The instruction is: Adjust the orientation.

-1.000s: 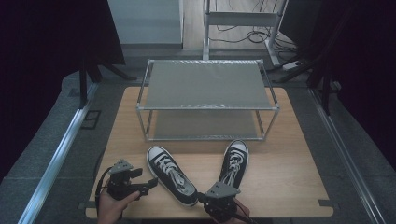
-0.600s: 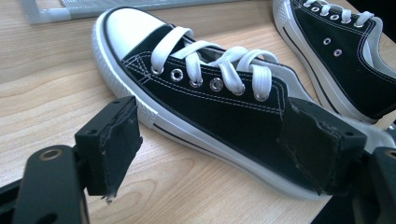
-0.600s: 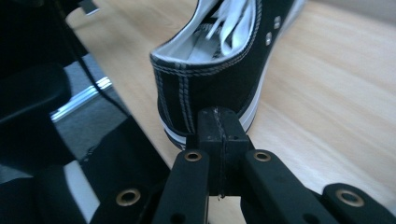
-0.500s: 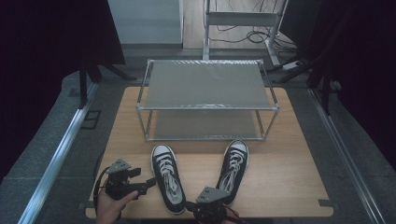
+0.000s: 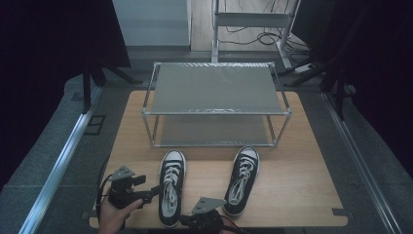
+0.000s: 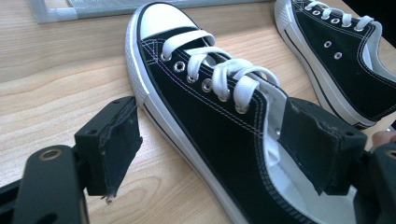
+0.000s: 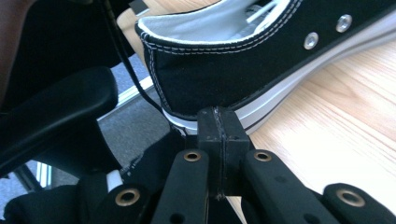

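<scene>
High view: two black canvas sneakers with white laces and toe caps lie on a wooden table [image 5: 292, 195], toes pointing far toward a two-tier metal rack [image 5: 216, 105]. The left sneaker [image 5: 171, 192] lies near the table's near edge, between the two grippers. The left gripper [image 5: 155, 191] reaches in from its left side; in the left gripper view its jaws stand spread around the shoe's side wall, one pad on the outside near the sole, the other over the white lining, and neither is seen pressing. The right gripper [image 5: 192, 222] sits at the heel of this sneaker; in the right gripper view its jaws are pressed together, empty, their tips just at the white heel sole. The right sneaker [image 5: 242, 179] lies apart, further right. No writing can be read. Grey floor and dark curtains surround the table.
</scene>
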